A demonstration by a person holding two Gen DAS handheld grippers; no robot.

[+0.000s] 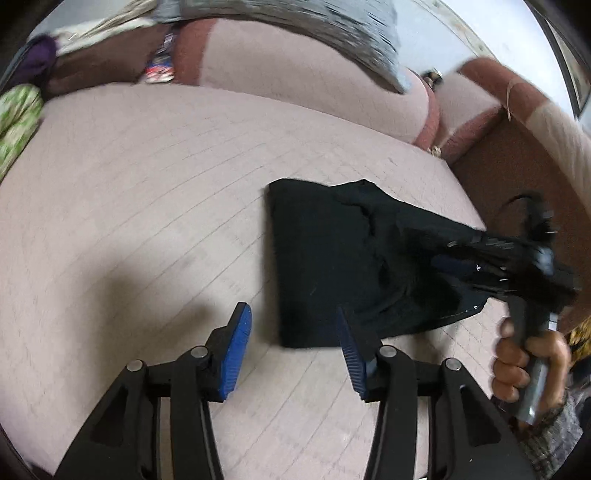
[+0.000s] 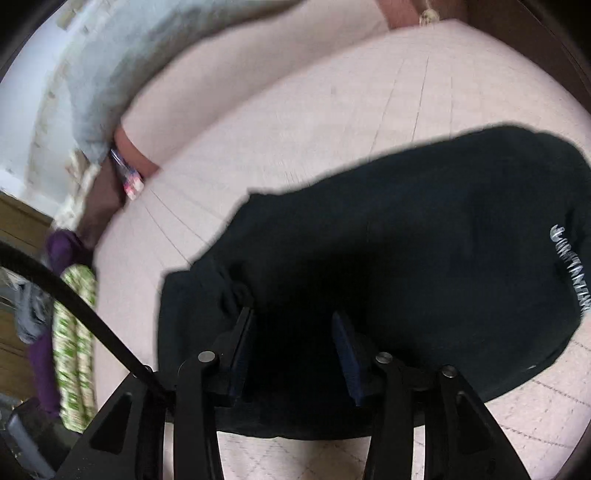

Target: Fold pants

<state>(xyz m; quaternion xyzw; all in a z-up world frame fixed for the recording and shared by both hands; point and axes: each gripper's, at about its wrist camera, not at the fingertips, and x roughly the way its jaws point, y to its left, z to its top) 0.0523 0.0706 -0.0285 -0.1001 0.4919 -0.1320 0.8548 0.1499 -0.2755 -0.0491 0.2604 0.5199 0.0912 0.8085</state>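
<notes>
**Black pants folded on the pink cushion, both grippers open**

The pants (image 1: pixel 332 266) lie folded in a dark, roughly square pile on the pink sofa cushion (image 1: pixel 147 184), towards its right side in the left wrist view. The left edge of the pile is straight; the right part is more wrinkled. In the right wrist view, white lettering (image 2: pixel 569 269) shows near one edge of the fabric (too blurred to read).

The left gripper (image 1: pixel 295 350) stands at the near edge of the pants w/ its blue pads (image 1: pixel 236 354) apart. Only bare cushion and the corner of the pile are seen between them, and the pads press on nothing. The right gripper (image 2: pixel 291 354) is low over the pants, jaws also apart, approx. the same width. Dark cloth fills the gap between them, but whether the pads touch it I cannot tell; they do not pinch it. A hand (image 1: pixel 528 365) holds this gripper's handle at the right.

Around: a grey pillow (image 1: pixel 314 26) on the sofa back, a green-and-white patterned cloth (image 1: pixel 18 118) and a purple cloth (image 1: pixel 37 62) at the cushion's far left.
</notes>
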